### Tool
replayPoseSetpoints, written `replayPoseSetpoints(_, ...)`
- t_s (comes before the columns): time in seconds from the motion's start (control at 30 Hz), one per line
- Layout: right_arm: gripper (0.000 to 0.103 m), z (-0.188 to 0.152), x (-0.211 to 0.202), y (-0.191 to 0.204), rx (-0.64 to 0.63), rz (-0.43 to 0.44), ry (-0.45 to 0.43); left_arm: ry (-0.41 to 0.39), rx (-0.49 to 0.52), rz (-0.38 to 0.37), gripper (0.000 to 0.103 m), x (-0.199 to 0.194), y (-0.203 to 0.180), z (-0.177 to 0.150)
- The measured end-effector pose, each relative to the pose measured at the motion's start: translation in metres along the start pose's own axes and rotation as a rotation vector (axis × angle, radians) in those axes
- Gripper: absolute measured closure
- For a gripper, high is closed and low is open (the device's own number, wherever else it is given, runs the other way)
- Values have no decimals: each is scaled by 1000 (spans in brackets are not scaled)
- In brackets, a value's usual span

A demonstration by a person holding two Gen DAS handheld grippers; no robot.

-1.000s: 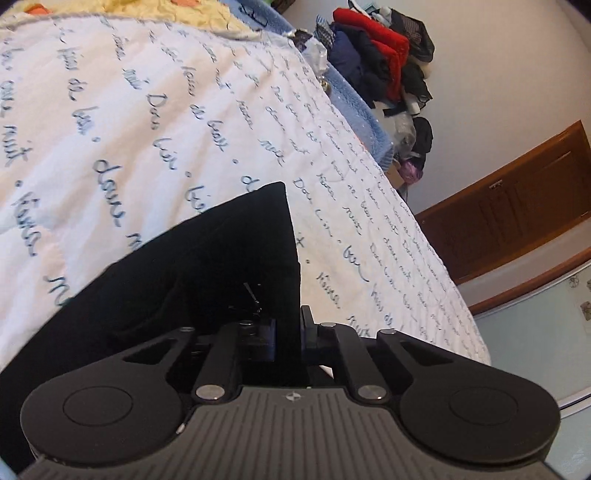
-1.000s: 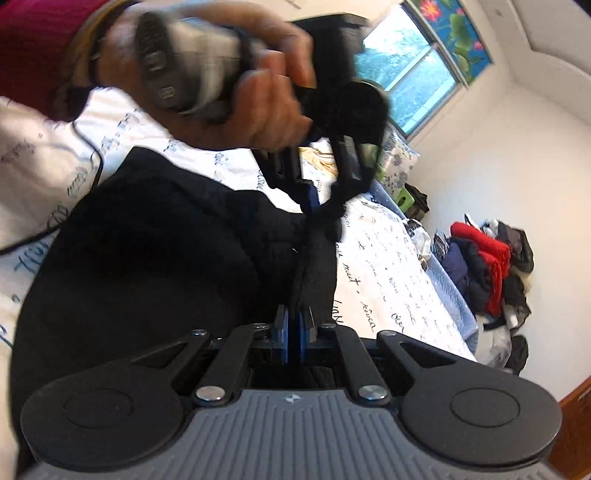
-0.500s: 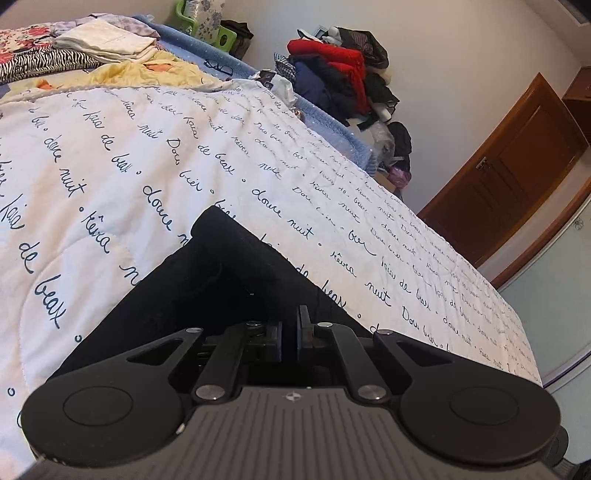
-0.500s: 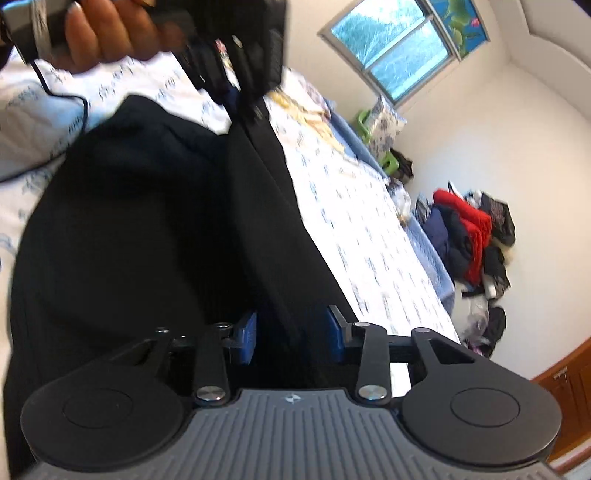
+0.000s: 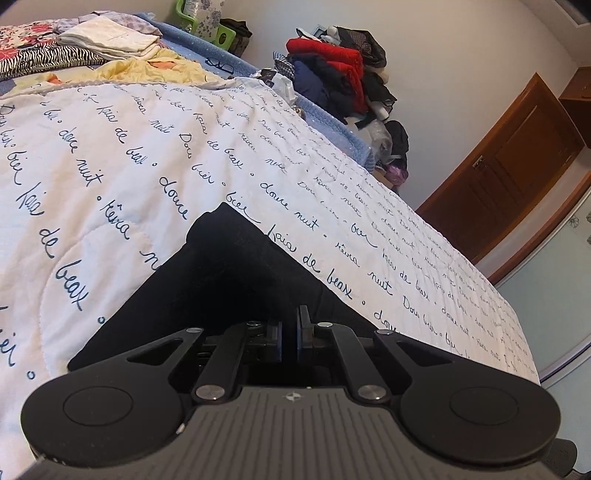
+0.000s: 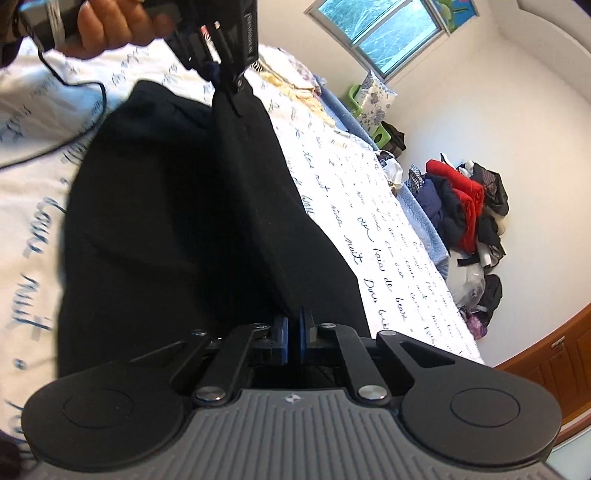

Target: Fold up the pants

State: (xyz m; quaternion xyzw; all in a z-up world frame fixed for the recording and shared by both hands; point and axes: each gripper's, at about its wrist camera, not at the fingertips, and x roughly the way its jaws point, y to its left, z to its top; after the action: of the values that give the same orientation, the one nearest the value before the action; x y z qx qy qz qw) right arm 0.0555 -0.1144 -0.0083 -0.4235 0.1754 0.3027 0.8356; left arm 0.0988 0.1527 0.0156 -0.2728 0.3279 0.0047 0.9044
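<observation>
White quilted bedspread point(image 5: 110, 155) printed with dark blue cursive script covers the bed, and the black pants point(image 5: 236, 280) lie on it. In the left wrist view the cloth forms a dark wedge whose tip points toward 12 o'clock, with its wide part running down under the tool. The left gripper point(image 5: 289, 338) sits at 6 o'clock, its blue-padded fingers drawn nearly together with a thin dark gap between them; whether cloth sits in that gap cannot be told from this view. In the right wrist view, though, the left gripper point(image 6: 225, 79) at 11 o'clock pinches the far end of a raised fold of the pants point(image 6: 166, 221), with the person's left hand point(image 6: 107, 26) gripping its handle. That fold runs as a ridge from 11 o'clock down to the right gripper point(image 6: 293, 338), whose blue pads are closed on the near end of it. A black cable point(image 6: 74, 122) trails over the bedspread at 9 o'clock. Further out, a pile of red and dark clothes point(image 5: 343, 70) rests against the wall at 1 o'clock, folded linens point(image 5: 107, 38) lie at 11 o'clock, a wooden door point(image 5: 517, 162) stands at 3 o'clock, and a window point(image 6: 380, 33) shows at 1 o'clock in the right view.
</observation>
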Motion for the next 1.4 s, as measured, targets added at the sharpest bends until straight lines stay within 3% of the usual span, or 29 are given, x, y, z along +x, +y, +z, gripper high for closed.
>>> replayPoseSetpoints(0.3, 97, 2, -19, 5, 132, 156, -25, 60, -29, -18, 93, -24, 24, -9)
replayPoseSetpoints(0.73, 97, 0, -25, 13, 243, 301, -17, 88, 32, 57, 93, -32, 35, -23)
replayPoseSetpoints(1.1, 97, -3, -21, 23, 281, 316, 0, 116, 91, 141, 91, -18, 36, -36)
replayPoseSetpoints(1.27, 97, -6, -17, 25, 332, 327, 8, 111, 130, 189, 81, -18, 28, -37)
replayPoseSetpoints(1.4, 97, -7, -21, 28, 352, 329, 4, 113, 135, 221, 78, -22, 25, -36)
